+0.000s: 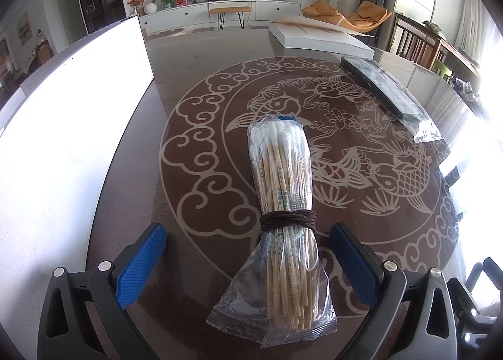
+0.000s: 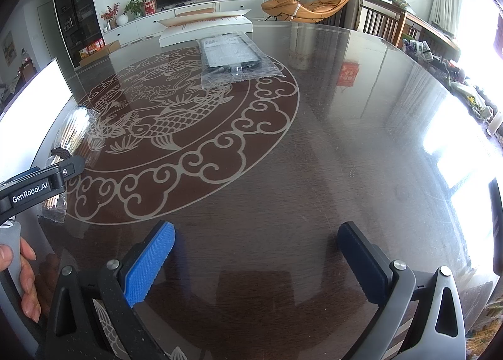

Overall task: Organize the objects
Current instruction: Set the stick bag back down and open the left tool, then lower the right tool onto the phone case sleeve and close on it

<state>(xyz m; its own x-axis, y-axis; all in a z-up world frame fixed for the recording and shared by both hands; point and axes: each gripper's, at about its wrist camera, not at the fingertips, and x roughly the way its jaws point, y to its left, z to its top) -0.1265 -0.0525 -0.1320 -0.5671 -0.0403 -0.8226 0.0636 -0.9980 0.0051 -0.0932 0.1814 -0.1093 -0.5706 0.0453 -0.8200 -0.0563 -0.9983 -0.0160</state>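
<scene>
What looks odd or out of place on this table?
Only small things: the swab bag has dark cord wound around its middle, pinching the plastic, and the flat dark packet lies askew. Nothing spilled or broken.

Bright daylight from windows on the right, blown-out white board (image 1: pixel 63 127) at left, glare across glossy dark glass-topped table (image 2: pixel 361 127), fisheye-curved dark corners

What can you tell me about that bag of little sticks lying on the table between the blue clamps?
The bag of cotton swabs is a clear, crinkly plastic pouch packed with pale wooden sticks, their white cotton tips at the far end. A dark brown cord is wound tightly around its middle. It lies flat on the glossy patterned table, pointing away from the camera, its near end between the open blue-padded fingers of the left gripper, which do not touch it.
</scene>
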